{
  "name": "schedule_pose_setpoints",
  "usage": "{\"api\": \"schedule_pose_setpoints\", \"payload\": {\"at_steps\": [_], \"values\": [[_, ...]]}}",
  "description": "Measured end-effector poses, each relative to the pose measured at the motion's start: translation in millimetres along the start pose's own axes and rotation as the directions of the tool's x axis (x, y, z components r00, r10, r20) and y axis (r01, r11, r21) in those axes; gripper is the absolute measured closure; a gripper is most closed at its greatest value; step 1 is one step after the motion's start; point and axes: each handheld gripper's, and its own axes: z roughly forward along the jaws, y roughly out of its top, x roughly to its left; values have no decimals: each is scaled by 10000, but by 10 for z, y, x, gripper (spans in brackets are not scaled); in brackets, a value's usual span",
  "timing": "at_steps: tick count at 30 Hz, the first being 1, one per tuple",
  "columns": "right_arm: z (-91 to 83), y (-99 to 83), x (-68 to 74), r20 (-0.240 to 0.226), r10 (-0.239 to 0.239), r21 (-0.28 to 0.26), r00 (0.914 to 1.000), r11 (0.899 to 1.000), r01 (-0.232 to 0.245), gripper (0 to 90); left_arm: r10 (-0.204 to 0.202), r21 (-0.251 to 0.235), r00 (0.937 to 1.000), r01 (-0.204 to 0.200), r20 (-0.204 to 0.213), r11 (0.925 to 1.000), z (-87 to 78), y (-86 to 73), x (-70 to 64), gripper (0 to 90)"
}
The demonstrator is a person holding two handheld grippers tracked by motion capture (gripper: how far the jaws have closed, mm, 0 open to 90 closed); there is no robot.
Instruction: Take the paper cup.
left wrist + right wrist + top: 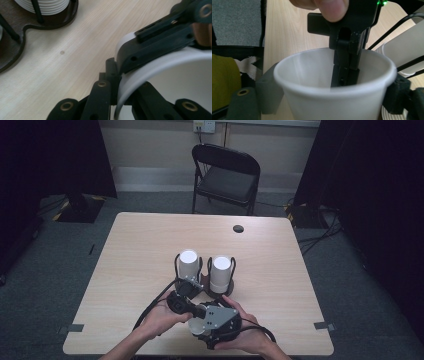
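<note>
You have a plain white paper cup held near the table's front edge, just in front of the dark two-ring cup holder. Its mouth is open and empty, and its thin rolled rim looks round and uncrushed.

No legible text, label, brand, number or sign found on any surface: none on the white cup clamped between the fingers, none on the stacked cups beyond them, none on the tabletop.
</note>
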Motion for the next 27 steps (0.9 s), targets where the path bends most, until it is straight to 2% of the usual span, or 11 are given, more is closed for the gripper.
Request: {"api": "schedule_pose_setpoints", "payload": {"at_steps": [9,11,13,17,18,21,27], "values": [[-1,11,7,33,-17,37,10000,10000,17,215,-88,-47,10000,88,8,10000,8,-14,-3,873],[-1,11,3,47,2,-20,10000,10000,-2,221,-79,-224,10000,78,-32,9997,7,-23,-2,869],[2,9,-2,94,68,27,9999,10000,-68,224,44,-193,9999,-46,-106,9998,9,-26,5,866],[9,2,2,207,91,131,9997,9999,-94,228,11,-315,9999,-15,-134,9995,20,-35,12,848],[7,-1,-2,205,115,129,9997,9998,-117,228,-116,-466,9998,108,-161,9989,19,-38,5,839],[-2,-10,-13,285,167,108,9995,9998,-170,229,-30,-472,9998,22,-174,9989,-2,-39,19,830],[-22,-17,-29,355,284,99,9990,9995,-288,230,-120,-730,9998,107,-166,9973,-34,-76,28,808]]}}
